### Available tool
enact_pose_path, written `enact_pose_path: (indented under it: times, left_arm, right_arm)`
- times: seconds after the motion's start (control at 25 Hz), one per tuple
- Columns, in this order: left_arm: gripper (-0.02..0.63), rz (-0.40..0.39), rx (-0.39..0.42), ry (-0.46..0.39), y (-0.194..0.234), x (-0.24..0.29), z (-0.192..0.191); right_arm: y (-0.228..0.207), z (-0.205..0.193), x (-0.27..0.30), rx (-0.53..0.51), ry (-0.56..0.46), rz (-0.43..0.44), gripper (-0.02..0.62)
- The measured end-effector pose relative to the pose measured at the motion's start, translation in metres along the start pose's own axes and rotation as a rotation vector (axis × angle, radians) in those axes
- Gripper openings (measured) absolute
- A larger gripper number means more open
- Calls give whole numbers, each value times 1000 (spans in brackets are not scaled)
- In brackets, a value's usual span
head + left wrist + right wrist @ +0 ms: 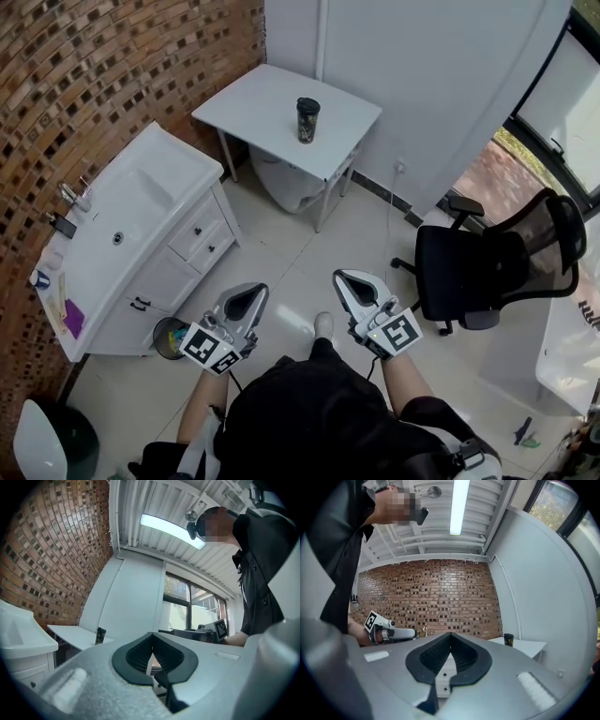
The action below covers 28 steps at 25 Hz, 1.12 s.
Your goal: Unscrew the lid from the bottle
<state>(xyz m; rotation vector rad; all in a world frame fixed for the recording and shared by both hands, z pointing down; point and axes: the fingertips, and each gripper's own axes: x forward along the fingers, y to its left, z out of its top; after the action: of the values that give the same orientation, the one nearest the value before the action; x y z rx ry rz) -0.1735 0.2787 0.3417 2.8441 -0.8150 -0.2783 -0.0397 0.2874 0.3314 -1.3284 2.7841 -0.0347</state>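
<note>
Standing upright near the middle of a small white table (251, 105), the dark cylindrical bottle (307, 120) sits at the far end of the room, well apart from both grippers; its top is as dark as its sides, and the lid is too small to tell from the body. The left gripper (246, 300) and the right gripper (353, 287) are held side by side, near the person and above the floor (291, 248). Each has a smooth matte grey shell, a cube with black-and-white square markers, and a teardrop-shaped black lining. In both gripper views the ribbed black pads meet along a thin line, so both pairs of jaws are closed with nothing between them. The table has a flat rectangular top on thin white legs, with a rounded white container (289, 183) beneath it. The floor is laid with large, pale, glossy tiles. A wall of red and dark brick (112, 66) runs along the left, and against it stands a white vanity (192, 234) with a rectangular basin, a metal tap (73, 195) and drawers with dark handles. A plain white wall closes the far side. On the right stand a black office chair (469, 272) with a mesh back and a dark-framed window (562, 103). Overhead, a long strip light (458, 506) is set in a white slatted ceiling.
</note>
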Motion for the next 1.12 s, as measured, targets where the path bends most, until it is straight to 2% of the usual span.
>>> enact_pose_path:
  times: [0.32, 0.48, 0.72, 0.92, 1.12]
  left_arm:
    - [2, 52, 76, -63, 48, 112, 24]
    - [2, 66, 93, -83, 61, 153, 26]
    - [3, 73, 101, -35, 85, 199, 11]
    - [2, 88, 85, -15, 117, 218, 2]
    - [2, 74, 74, -10, 163, 238, -2]
  right_arm:
    - [-114, 27, 47, -67, -26, 97, 6]
    - [-155, 25, 61, -70, -32, 129, 6]
    - [-210, 10, 65, 4, -17, 110, 6]
    - [-253, -11, 77, -5, 13, 80, 6]
    - [-279, -17, 114, -25, 23, 73, 6]
